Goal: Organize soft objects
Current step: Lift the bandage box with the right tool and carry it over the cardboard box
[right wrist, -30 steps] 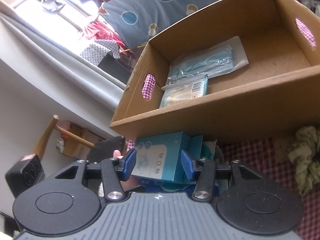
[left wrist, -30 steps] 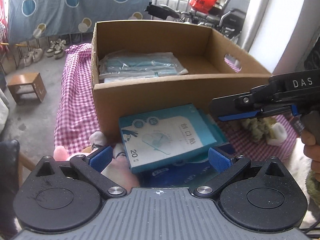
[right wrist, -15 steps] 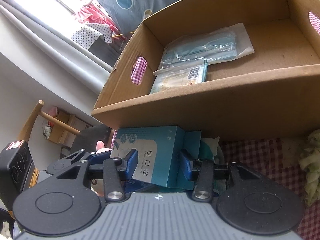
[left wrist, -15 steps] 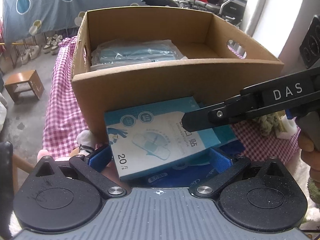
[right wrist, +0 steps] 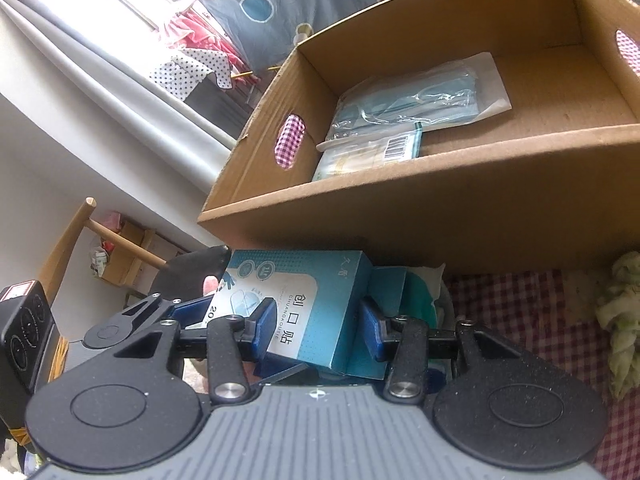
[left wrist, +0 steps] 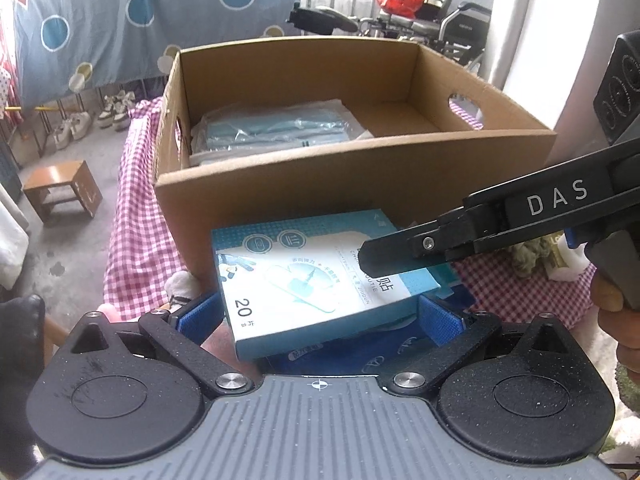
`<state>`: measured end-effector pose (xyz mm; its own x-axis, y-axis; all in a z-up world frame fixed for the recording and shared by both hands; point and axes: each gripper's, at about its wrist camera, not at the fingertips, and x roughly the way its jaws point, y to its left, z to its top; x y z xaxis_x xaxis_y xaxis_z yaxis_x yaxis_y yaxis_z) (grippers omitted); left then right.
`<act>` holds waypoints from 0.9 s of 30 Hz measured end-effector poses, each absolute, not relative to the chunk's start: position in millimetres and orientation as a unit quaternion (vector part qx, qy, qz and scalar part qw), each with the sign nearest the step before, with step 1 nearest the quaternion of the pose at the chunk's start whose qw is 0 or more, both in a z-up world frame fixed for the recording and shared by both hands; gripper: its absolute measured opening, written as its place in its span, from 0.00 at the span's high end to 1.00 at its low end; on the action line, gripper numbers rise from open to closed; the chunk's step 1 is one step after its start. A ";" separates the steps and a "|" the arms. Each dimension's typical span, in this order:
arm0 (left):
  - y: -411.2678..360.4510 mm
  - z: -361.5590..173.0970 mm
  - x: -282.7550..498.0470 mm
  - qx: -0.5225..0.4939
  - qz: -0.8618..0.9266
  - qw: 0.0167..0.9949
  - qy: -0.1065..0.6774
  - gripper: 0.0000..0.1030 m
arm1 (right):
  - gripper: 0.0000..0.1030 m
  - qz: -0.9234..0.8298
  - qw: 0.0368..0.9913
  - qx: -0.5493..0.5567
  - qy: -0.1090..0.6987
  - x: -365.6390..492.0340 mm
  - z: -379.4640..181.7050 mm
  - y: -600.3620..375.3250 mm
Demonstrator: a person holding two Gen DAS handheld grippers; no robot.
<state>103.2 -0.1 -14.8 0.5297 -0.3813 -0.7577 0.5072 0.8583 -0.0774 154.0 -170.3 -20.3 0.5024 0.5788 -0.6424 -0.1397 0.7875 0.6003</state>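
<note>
A light blue box of plasters (left wrist: 304,276) is off the cloth, just in front of the cardboard box (left wrist: 352,152). My left gripper (left wrist: 320,308) is shut on it, a blue pad against each short end. My right gripper (right wrist: 316,328) comes in from the right and is shut across the same plaster box (right wrist: 316,312) near its right end. One of its fingers (left wrist: 400,256) lies over the lid. Inside the cardboard box (right wrist: 440,184) lie clear packs of face masks (left wrist: 276,128) (right wrist: 408,100). A dark blue pack (left wrist: 320,360) lies under the plaster box.
Red checked cloth (left wrist: 136,216) covers the surface. A yellow-green fluffy thing (right wrist: 620,308) and a white object (left wrist: 568,264) lie at the right. A white and pink soft toy (left wrist: 182,284) sits by the cardboard box's near left corner. A wooden stool (left wrist: 60,188) stands on the floor at the left.
My right gripper came in from the right, went over the plaster box's right end and narrowed onto it. The cardboard box now shows more of its inside.
</note>
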 end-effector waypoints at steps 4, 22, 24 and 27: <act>-0.6 -6.2 95.6 0.079 -0.255 0.877 0.400 0.00 | 0.53 0.221 0.837 0.245 0.435 143.8 -9.0 -172.8; -18.1 68.2 77.1 0.108 -0.256 0.919 0.279 0.01 | 0.53 0.261 0.867 0.239 0.352 128.7 66.9 -199.0; -23.9 72.9 82.6 0.108 -0.262 0.919 0.274 0.01 | 0.53 0.255 0.875 0.227 0.343 134.3 75.1 -206.1; -32.9 76.0 95.0 0.097 -0.277 0.916 0.273 0.01 | 0.53 0.246 0.878 0.222 0.344 149.7 80.3 -219.2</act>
